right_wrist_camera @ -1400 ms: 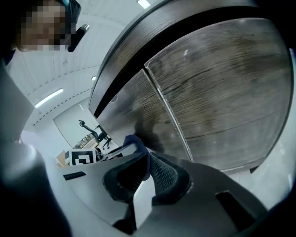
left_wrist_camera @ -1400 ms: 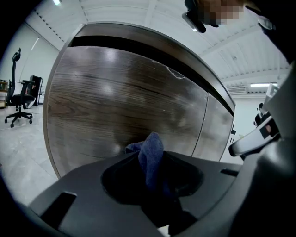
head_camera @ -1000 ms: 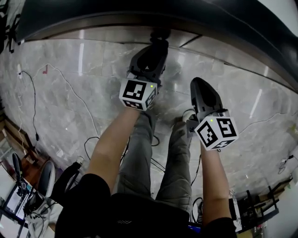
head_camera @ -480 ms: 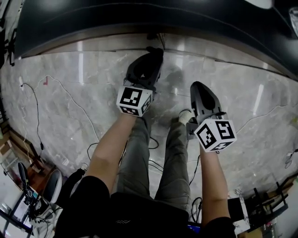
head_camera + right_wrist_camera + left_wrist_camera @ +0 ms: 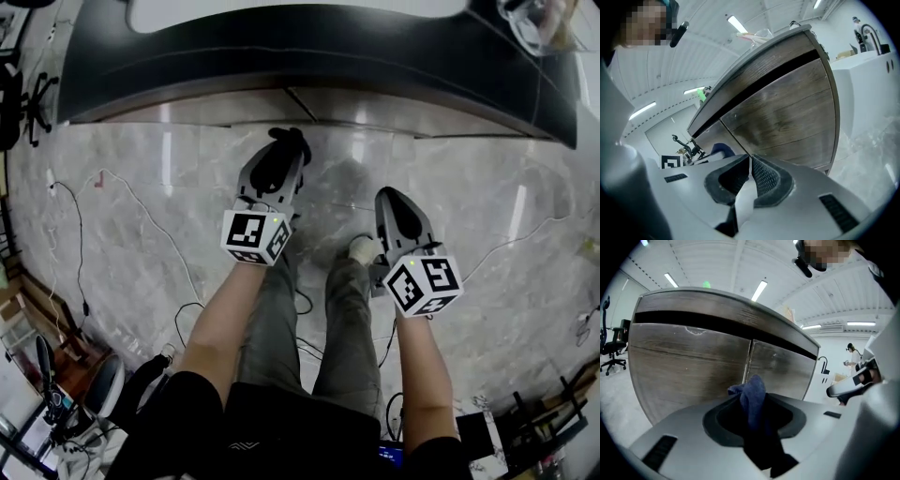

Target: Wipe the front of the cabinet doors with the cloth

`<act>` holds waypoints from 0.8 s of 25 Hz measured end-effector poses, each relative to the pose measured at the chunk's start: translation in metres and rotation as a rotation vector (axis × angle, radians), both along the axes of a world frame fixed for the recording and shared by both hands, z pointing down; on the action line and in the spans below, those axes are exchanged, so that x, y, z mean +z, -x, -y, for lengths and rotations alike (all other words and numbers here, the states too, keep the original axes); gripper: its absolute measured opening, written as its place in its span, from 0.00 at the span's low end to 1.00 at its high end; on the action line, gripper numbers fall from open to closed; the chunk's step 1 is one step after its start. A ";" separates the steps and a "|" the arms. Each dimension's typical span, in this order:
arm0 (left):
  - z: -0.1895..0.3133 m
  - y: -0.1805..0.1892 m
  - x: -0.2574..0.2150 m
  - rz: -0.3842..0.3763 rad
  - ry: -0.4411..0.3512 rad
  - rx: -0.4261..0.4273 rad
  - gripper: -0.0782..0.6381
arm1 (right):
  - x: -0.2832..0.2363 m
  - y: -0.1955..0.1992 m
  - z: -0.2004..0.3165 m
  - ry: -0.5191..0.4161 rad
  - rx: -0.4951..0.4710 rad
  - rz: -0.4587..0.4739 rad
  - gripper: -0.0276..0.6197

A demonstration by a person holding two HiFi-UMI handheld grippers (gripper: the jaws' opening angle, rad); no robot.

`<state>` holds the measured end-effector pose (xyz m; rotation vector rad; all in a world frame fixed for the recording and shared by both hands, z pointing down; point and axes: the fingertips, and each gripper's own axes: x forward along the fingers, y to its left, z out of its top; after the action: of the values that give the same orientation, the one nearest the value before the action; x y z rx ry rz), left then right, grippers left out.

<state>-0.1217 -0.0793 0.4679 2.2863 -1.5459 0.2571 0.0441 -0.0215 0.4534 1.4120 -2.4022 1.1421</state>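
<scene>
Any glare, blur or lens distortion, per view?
Head view: bright glare streaks on the glossy grey marble floor. Left gripper view: fisheye bows the wood-grain cabinet doors; dark blue cloth slightly soft. Right gripper view: black vignetted corners, doors bowed too.

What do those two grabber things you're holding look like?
The left gripper and right gripper are dark grey, pointed shells. Each carries a white cube with black square markers and a small green light. The right one's pads are dark and dotted. The person wears black short sleeves.

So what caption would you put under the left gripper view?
Left tool gripping a blue cloth, facing the wooden cabinet doors.
</scene>
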 end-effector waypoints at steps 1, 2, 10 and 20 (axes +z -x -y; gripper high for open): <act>-0.004 0.000 -0.007 0.000 -0.005 -0.007 0.29 | -0.005 -0.002 -0.003 -0.003 -0.004 0.001 0.11; -0.009 -0.001 -0.013 0.001 -0.007 -0.015 0.29 | -0.010 -0.005 -0.006 -0.006 -0.008 0.002 0.11; -0.047 0.007 -0.059 0.008 -0.021 -0.122 0.29 | -0.048 -0.023 -0.030 -0.045 -0.059 0.007 0.11; -0.024 0.002 -0.090 -0.027 -0.099 -0.089 0.29 | -0.063 -0.021 -0.018 -0.055 0.011 -0.005 0.11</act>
<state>-0.1235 -0.0552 0.3775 2.2773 -1.6767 0.1275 0.0650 -0.0035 0.3908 1.4444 -2.4433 1.0815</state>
